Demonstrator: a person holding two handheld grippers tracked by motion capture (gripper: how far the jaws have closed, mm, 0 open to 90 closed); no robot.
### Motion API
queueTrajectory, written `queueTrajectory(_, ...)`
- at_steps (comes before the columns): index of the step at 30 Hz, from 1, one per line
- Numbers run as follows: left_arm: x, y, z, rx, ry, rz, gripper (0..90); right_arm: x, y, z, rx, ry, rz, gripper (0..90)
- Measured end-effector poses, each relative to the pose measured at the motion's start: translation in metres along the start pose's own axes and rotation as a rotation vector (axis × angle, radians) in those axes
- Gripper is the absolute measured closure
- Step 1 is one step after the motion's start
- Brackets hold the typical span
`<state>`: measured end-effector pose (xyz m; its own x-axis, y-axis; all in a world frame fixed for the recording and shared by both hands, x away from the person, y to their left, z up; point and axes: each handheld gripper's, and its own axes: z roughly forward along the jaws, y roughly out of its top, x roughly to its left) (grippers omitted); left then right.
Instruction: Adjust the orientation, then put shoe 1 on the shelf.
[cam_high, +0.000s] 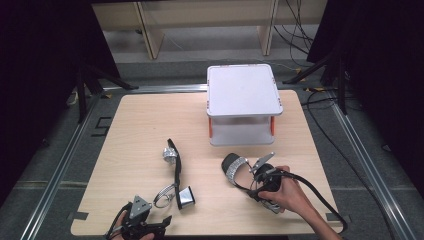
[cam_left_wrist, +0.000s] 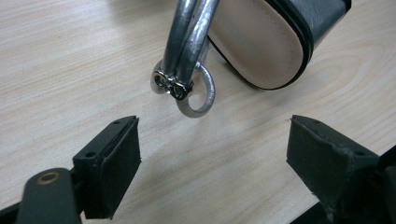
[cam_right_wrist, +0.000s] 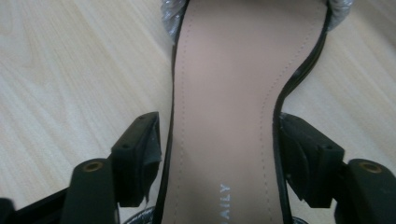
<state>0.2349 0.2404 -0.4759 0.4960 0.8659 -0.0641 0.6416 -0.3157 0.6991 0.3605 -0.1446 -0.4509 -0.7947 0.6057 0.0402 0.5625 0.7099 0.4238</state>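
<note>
Sandals, black with glittery silver straps, lie on the wooden counter (cam_high: 150, 120). One sandal (cam_high: 235, 167) sits in front of a white lidded box (cam_high: 244, 102), its waist clamped in the right gripper (cam_high: 257, 182); the right gripper view shows a beige insole with stitching and printed lettering. The other sandal (cam_high: 175, 175) lies on its side near the left gripper (cam_high: 160, 222), whose jaws stand wide apart; its own view shows silver ankle-strap rings (cam_left_wrist: 187, 88).
</note>
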Motion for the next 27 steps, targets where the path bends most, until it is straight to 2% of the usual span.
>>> queueTrajectory(3,-0.0005,-0.0004,0.0009,-0.008,-0.002,-0.009,16.8,0.0031,0.0002,0.0010,0.004,0.008,0.009,26.7)
queueTrajectory(4,-0.0006,-0.0004,0.0009,-0.008,-0.003,-0.008,16.8,0.0025,0.0002,0.0020,0.003,0.010,-0.017,29.5)
queueTrajectory(6,-0.0009,-0.0005,0.0008,-0.009,-0.003,-0.011,16.8,0.0016,0.0004,0.0026,0.014,-0.012,-0.020,37.4)
queueTrajectory(12,-0.0002,-0.0008,-0.0002,-0.005,-0.003,-0.005,16.8,-0.0025,0.0013,0.0033,0.020,-0.005,-0.042,38.7)
queueTrajectory(14,-0.0003,-0.0010,-0.0003,-0.008,-0.007,-0.005,16.8,-0.0017,0.0012,0.0029,0.020,-0.018,-0.049,39.7)
queueTrajectory(17,-0.0008,-0.0006,0.0000,-0.012,-0.007,-0.010,16.8,-0.0020,0.0004,0.0005,0.022,-0.021,-0.034,41.9)
queueTrajectory(20,-0.0002,0.0000,-0.0003,-0.002,-0.005,-0.001,16.8,-0.0045,0.0012,0.0003,0.013,-0.023,-0.040,42.5)
queueTrajectory(23,-0.0006,-0.0003,-0.0001,-0.012,-0.006,-0.012,16.8,-0.0037,0.0026,0.0013,-0.007,-0.006,-0.038,42.7)
queueTrajectory(24,-0.0005,-0.0004,-0.0002,-0.012,-0.005,-0.011,16.8,-0.0023,0.0033,0.0012,0.000,0.006,-0.020,42.7)
queueTrajectory(25,0.0011,-0.0002,0.0003,-0.013,0.002,0.009,16.8,-0.0050,0.0042,0.0022,-0.014,0.010,-0.049,42.7)
queueTrajectory(27,-0.0005,-0.0006,-0.0007,-0.015,-0.006,-0.009,16.8,-0.0050,0.0048,0.0007,-0.014,0.022,-0.023,42.7)
